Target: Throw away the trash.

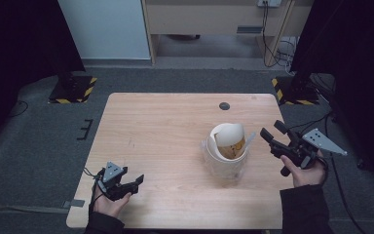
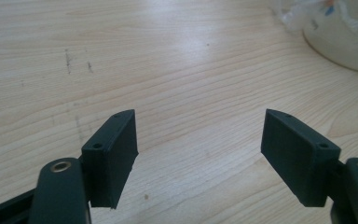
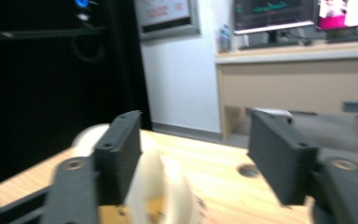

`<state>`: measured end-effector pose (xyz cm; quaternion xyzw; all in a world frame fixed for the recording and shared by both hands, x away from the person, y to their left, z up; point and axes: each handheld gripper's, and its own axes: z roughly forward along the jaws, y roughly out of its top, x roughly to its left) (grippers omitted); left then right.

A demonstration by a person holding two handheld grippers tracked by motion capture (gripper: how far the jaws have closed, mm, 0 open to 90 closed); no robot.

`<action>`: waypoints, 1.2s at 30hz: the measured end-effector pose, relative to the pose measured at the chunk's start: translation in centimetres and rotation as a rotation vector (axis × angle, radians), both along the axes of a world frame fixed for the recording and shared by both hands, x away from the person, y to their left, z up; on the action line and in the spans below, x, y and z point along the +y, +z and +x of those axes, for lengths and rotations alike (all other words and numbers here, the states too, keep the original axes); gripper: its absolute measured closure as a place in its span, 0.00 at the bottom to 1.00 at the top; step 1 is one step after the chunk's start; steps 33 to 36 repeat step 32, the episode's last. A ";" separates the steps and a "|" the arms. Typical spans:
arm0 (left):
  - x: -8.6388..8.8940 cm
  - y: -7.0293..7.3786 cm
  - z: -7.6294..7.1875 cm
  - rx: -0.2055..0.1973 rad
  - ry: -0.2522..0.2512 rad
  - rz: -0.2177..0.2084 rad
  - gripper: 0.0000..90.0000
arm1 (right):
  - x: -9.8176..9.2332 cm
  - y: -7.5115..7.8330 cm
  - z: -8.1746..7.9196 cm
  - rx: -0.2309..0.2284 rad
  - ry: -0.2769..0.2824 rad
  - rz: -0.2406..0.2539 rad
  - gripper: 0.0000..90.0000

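Observation:
A clear plastic cup [image 1: 224, 165] stands right of the table's middle, with a white lid [image 1: 226, 136] propped at a tilt in its mouth and something brownish inside. My right gripper [image 1: 271, 130] hovers just right of the cup's rim, open, its jaws aimed toward the cup and touching nothing. In the right gripper view the gripper [image 3: 193, 140] has the blurred white lid [image 3: 158, 186] low between its jaws, clear of both pads. My left gripper [image 1: 137, 181] rests low near the front left of the table [image 1: 151, 122], open. In the left gripper view its jaws [image 2: 200, 135] frame bare wood, with the cup [image 2: 345, 42] far off.
A dark round cable hole [image 1: 224, 106] sits in the tabletop behind the cup. Two stand bases with yellow-black tape [image 1: 73, 87] [image 1: 292, 90] flank the table's far corners. A wooden desk [image 1: 214, 19] stands beyond on grey carpet.

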<state>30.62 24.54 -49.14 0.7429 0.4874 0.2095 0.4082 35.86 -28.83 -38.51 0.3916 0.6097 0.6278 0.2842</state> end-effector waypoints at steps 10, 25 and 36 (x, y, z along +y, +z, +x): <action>0.7 -1.0 0.9 0.056 -0.004 0.044 0.24 | -2.9 -4.5 1.3 0.157 -0.086 -0.090 0.23; 1.1 -2.1 1.4 0.122 -0.025 0.114 0.19 | -4.1 -10.6 2.2 0.413 -0.074 -0.252 0.17; 1.4 -2.6 1.6 0.150 -0.025 0.153 0.17 | -5.1 -12.4 2.4 0.461 -0.083 -0.332 0.15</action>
